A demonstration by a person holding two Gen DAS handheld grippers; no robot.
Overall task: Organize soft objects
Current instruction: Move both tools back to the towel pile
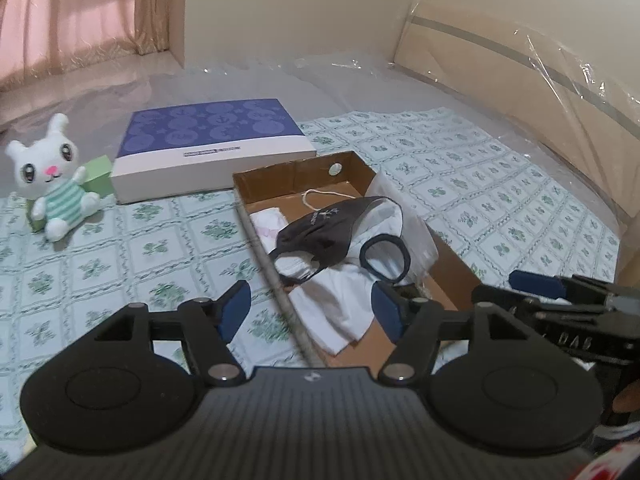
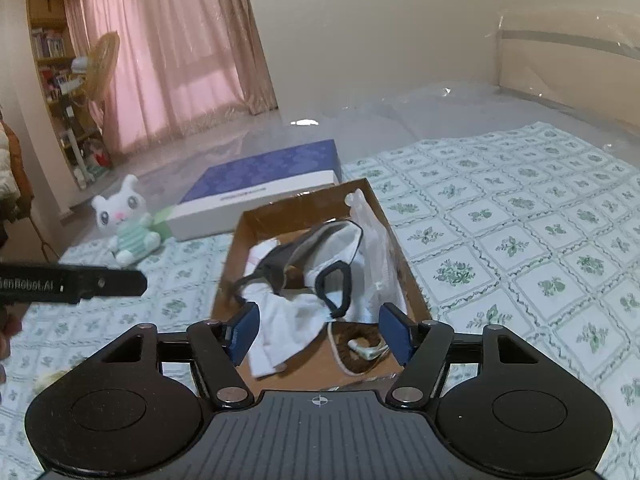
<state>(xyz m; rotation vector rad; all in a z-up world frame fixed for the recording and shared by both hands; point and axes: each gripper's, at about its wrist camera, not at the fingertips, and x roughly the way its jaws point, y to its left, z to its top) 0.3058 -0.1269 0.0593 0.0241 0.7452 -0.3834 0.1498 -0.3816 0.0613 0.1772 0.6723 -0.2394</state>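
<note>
A shallow cardboard box (image 1: 454, 254) (image 2: 240, 236) lies on the bed. In it are a dark face mask (image 1: 320, 236) (image 2: 280, 264), white cloths (image 1: 340, 308) (image 2: 284, 320) and a clear plastic bag (image 2: 376, 240). A white cord (image 2: 360, 348) lies at its near end. My left gripper (image 1: 312, 312) is open and empty, straddling the box's near left wall. My right gripper (image 2: 320, 332) is open and empty over the box's near end. A white plush bunny (image 1: 52, 184) (image 2: 128, 224) sits to the left.
A blue-and-white flat box (image 1: 212, 152) (image 2: 260, 188) lies behind the cardboard box. A green block (image 1: 98, 174) stands beside the bunny. The bed has a green floral sheet (image 1: 500, 200) (image 2: 520, 240). The plastic-wrapped headboard (image 1: 520, 80) is on the right.
</note>
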